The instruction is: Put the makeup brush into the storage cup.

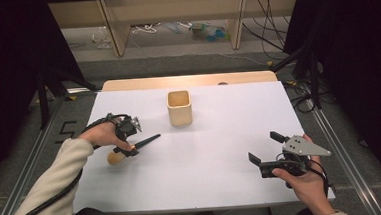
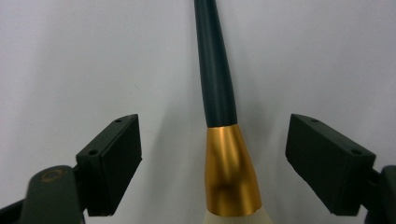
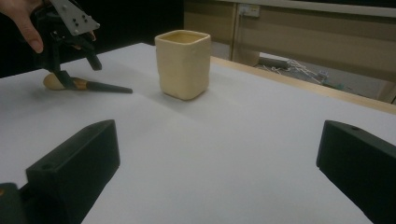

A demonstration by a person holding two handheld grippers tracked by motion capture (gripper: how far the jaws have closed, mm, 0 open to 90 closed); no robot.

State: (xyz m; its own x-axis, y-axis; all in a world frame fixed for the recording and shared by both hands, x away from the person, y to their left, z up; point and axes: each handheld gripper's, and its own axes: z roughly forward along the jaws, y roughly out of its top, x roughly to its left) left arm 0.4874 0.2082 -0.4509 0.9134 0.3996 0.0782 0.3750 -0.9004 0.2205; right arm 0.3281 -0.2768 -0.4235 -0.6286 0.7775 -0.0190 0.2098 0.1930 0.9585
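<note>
A makeup brush [image 1: 131, 147] lies on the white table at the left, with a dark handle, a gold ferrule [image 2: 229, 170] and a pale bristle head [image 1: 115, 157]. My left gripper [image 1: 125, 144] hangs right over it, open, one jaw on each side of the ferrule and neither touching it. A cream square cup [image 1: 179, 107] stands upright at the table's middle back, also seen as the cup [image 3: 183, 63] from the right. My right gripper [image 1: 265, 152] rests open near the front right corner, holding nothing. The brush [image 3: 88, 85] and the left gripper [image 3: 74, 65] appear far off in the right gripper view.
The white table sheet [image 1: 216, 151] spreads between the cup and both grippers. A wooden table edge [image 1: 187, 80] runs along the back. Beyond it lie floor cables [image 1: 148, 28] and wooden legs. Dark curtains flank both sides.
</note>
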